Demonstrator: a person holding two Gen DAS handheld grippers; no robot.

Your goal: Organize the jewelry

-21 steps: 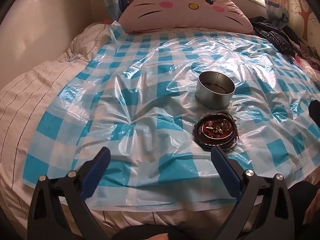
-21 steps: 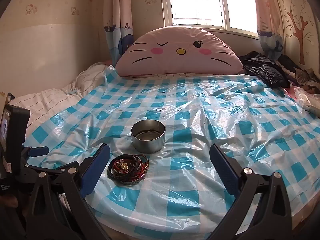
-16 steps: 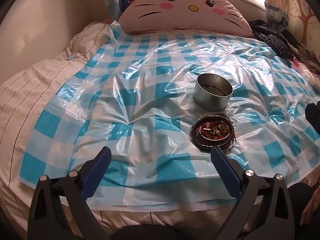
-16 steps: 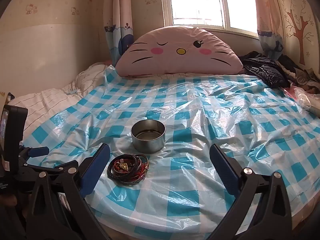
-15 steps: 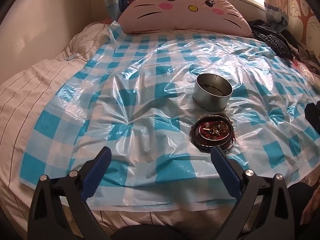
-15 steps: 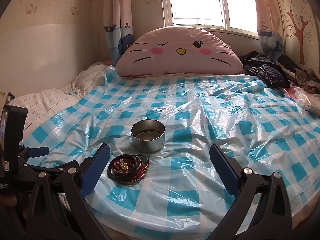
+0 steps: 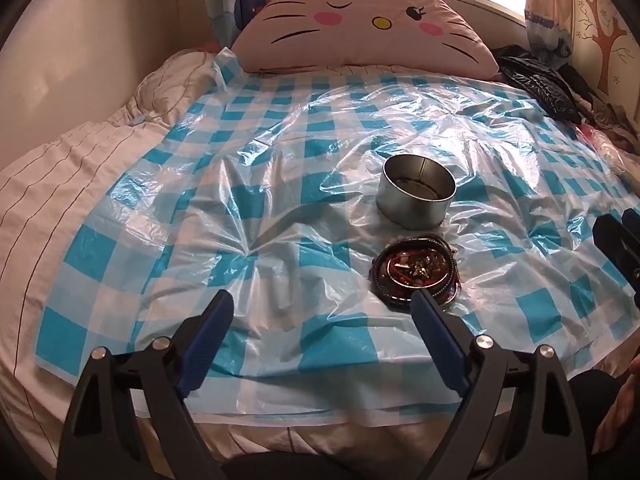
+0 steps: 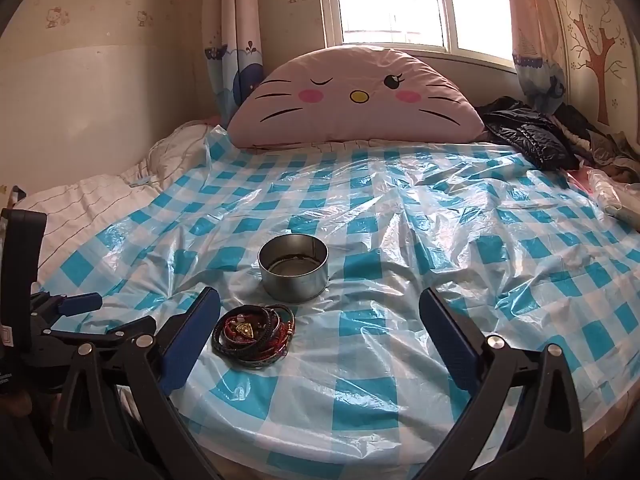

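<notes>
A pile of dark and red bracelets (image 7: 416, 272) lies on a blue-checked plastic sheet (image 7: 256, 216) on the bed. A round metal tin (image 7: 416, 196) stands open just behind it. My left gripper (image 7: 322, 312) is open and empty, a little in front and left of the pile. In the right wrist view the bracelets (image 8: 254, 336) lie by my right gripper's left finger and the tin (image 8: 293, 266) is beyond them. My right gripper (image 8: 320, 308) is open and empty. The left gripper (image 8: 60, 308) shows at that view's left edge.
A large pink cat-face pillow (image 8: 356, 100) leans at the head of the bed under the window. Dark clothes (image 8: 532, 136) are heaped at the back right. A striped white quilt (image 7: 60, 168) covers the left side. A wall stands on the left.
The left gripper has moved forward and slightly right, so the bracelets and tin sit lower and closer. The right gripper has barely moved.
</notes>
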